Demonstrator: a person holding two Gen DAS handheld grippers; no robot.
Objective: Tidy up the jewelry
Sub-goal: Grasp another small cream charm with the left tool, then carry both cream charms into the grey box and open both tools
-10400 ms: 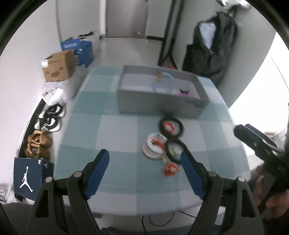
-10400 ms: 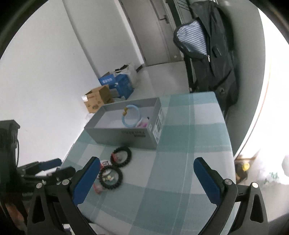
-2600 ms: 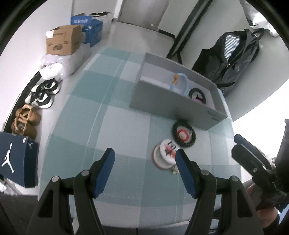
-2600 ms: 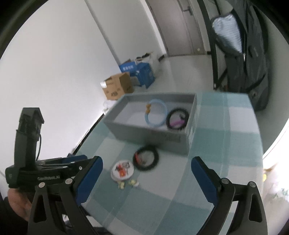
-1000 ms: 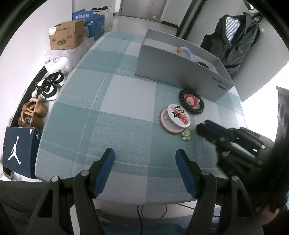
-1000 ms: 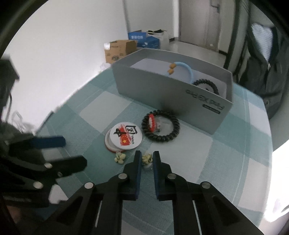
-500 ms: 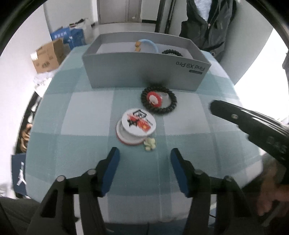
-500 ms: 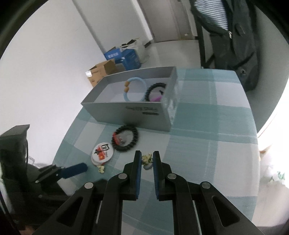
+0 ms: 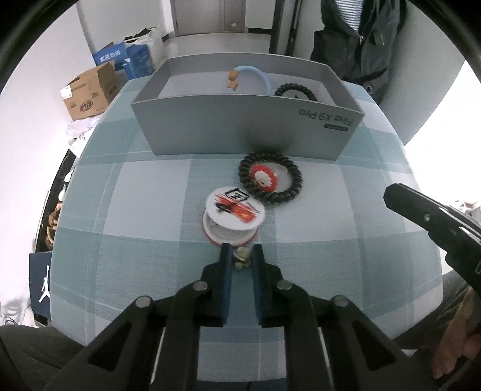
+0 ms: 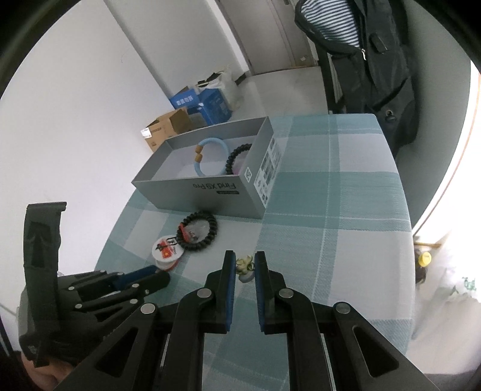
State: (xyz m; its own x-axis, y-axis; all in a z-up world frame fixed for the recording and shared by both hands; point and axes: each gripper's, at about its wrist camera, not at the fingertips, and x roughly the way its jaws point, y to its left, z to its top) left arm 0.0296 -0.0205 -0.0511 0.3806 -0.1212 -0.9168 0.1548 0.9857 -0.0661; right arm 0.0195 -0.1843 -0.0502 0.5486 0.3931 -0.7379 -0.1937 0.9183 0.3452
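Your left gripper (image 9: 241,258) is clamped on a small cream earring (image 9: 242,258) touching the table (image 9: 132,228) by its near edge; your right gripper (image 10: 244,266) pinches another earring (image 10: 245,267) (raised, above the cloth).

Looks like a lived-in home, likely an entry or spare room: a surface (image 9: 144,186) under a teal-and-white checked cloth, plain white walls, and a closed door (image 9: 198,15) at 12 o'clock. Shows a dark jacket (image 10: 378,60) over a striped shirt hanging at 1 o'clock, cardboard boxes (image 9: 87,93) and blue cartons (image 9: 132,60) on the floor at 10 to 11 o'clock. Adds shoes (image 9: 52,222) lined along the wall at 9 o'clock and a navy shoebox (image 9: 40,285) at 8 o'clock.
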